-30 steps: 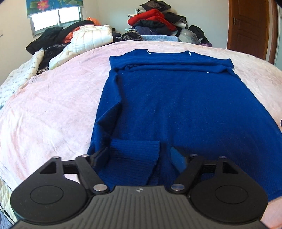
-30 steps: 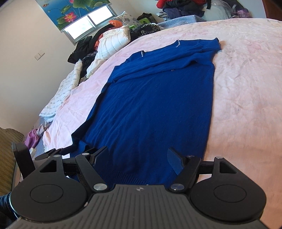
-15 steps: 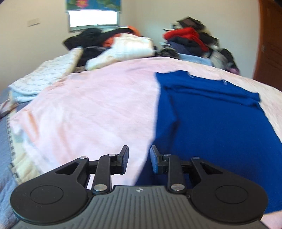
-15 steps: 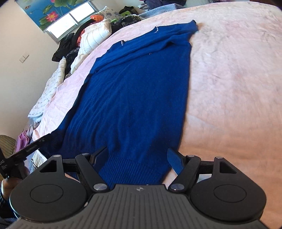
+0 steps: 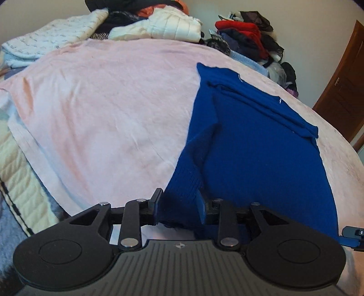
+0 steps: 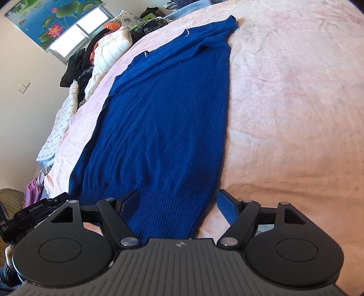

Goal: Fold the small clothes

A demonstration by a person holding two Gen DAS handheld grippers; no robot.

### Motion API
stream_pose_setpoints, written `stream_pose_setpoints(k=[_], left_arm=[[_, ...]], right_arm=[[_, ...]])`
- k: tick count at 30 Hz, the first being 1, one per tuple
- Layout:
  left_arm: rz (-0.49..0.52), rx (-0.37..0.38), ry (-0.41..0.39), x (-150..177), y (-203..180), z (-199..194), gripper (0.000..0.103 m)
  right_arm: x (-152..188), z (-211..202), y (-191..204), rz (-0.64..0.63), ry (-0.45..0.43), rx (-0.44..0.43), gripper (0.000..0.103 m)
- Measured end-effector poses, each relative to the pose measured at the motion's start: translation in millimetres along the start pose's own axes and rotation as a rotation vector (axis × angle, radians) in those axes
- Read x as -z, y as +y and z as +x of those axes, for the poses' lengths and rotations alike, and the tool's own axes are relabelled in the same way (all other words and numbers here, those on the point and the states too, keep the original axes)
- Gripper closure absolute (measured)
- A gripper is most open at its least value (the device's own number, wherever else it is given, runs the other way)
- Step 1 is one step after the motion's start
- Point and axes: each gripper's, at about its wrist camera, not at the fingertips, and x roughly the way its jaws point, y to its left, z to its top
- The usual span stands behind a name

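— Starting at the left: left gripper (image 5: 179,202) doing what?

— Clenching on the blue sweater (image 5: 250,148), ribbed knit filling the gap between the fingers at lower centre of the left wrist view.

— And lying which way?

— Stretching lengthwise from lower centre toward the upper right of that view, ribbed end nearest, neck end pointing away. In the right wrist view, sweater (image 6: 163,113) running from bottom centre up to top centre, a folded band crossing the far end.

— Anything getting lost?

— Nearest edge slipping under both gripper bodies. Hard telling whether cuff or hem corner sitting in the left pinch. Only a sliver of the other tool showing at the lower right edge.

— Moving right: right gripper (image 6: 177,202)?

— Standing released, fingers spread wide, straddling the flat ribbed hem without closing on it.

— Resting on what?

— Spreading over a pink blanket (image 5: 109,102) covering a bed, the same blanket (image 6: 284,91) filling the right half of the right wrist view. Crowding the far edge: a white quilted jacket (image 5: 173,27) at top centre, a clothes pile (image 5: 248,38) with red on top at upper right. Showing at far right, a brown door (image 5: 341,95); at upper left of the right wrist view, a bright window (image 6: 75,38) under a lotus poster (image 6: 52,16).
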Motion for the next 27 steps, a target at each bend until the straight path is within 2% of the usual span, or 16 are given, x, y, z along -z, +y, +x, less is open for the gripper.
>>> stream_pose_setpoints(k=[1, 3, 5, 10, 13, 14, 15, 17, 19, 21, 24, 27], left_arm=[[-0.028, 0.006, 0.019, -0.1, 1.0, 4.7, 0.063], [-0.077, 0.026, 0.026, -1.1, 6.7, 8.5, 0.037], [-0.128, 0.023, 0.035, -3.6, 14.3, 11.1, 0.033], [-0.170, 0.060, 0.072, -9.6, 27.8, 22.2, 0.035], [-0.206, 0.057, 0.081, -11.5, 34.2, 22.1, 0.045], [-0.212, 0.049, 0.084, -11.7, 35.8, 21.1, 0.053], [-0.204, 0.045, 0.087, -11.8, 38.0, 19.3, 0.058], [-0.161, 0.041, 0.063, -12.7, 36.5, 14.3, 0.062], [-0.053, 0.004, 0.004, -14.0, 24.5, 5.8, 0.062], [0.011, 0.015, -0.009, -14.9, 16.8, 5.7, 0.062], [-0.032, 0.051, 0.059, -15.8, 21.0, 19.4, 0.062], [-0.083, 0.091, 0.062, -18.5, 28.5, 20.7, 0.062]], right_arm=[[-0.2, 0.4, 1.0, -0.003, 0.002, 0.002, 0.024], [-0.1, 0.4, 2.4, -0.006, 0.006, 0.003, 0.024], [0.1, 0.4, 1.8, -0.002, 0.007, -0.001, 0.024], [-1.5, 1.4, -1.5, 0.014, 0.009, -0.013, 0.023], [-2.6, 1.8, -1.2, 0.016, 0.011, -0.014, 0.023], [-2.8, 1.8, -1.5, 0.019, 0.010, -0.016, 0.023], [-2.0, 1.5, -1.9, 0.022, 0.009, -0.017, 0.022], [-1.9, 1.4, -2.3, 0.024, 0.008, -0.019, 0.022], [-1.6, 1.4, -2.8, 0.023, 0.008, -0.019, 0.022], [-2.0, 1.3, -3.0, 0.022, 0.008, -0.019, 0.022], [-2.5, 1.0, -2.6, 0.023, 0.007, -0.019, 0.022], [-1.8, 0.3, -3.9, 0.034, 0.007, -0.025, 0.022]])
